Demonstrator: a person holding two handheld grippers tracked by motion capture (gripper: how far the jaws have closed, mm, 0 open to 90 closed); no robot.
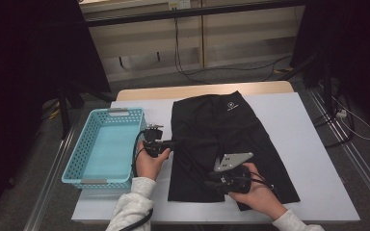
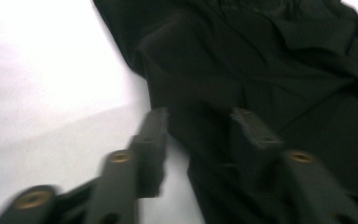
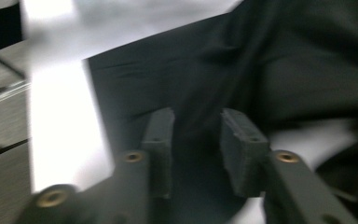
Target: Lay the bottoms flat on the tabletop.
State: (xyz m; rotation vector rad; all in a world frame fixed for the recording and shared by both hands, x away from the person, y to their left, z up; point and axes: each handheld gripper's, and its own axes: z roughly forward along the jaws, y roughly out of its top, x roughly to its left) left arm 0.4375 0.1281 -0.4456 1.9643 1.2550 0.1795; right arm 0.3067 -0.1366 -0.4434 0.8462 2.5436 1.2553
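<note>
A pair of black shorts [image 1: 221, 125] with a small white logo lies flat on a white sheet [image 1: 294, 130]. My left gripper [image 1: 171, 143] sits at the garment's left edge, pointing right. In the left gripper view its jaws [image 2: 200, 126] stand apart over the edge of the black cloth [image 2: 261, 60], with the white sheet to their left. My right gripper [image 1: 211, 182] rests low on the shorts near the front hem, a grey plate on top of it. In the right gripper view its jaws [image 3: 196, 126] are parted with dark fabric [image 3: 307, 60] lying between them, the pads not pressing.
A light blue plastic basket [image 1: 77, 163] stands on the table's left side, just left of my left hand. The white sheet covers a wooden table [image 1: 197, 90]. Cables and dark stands lie on the floor beyond.
</note>
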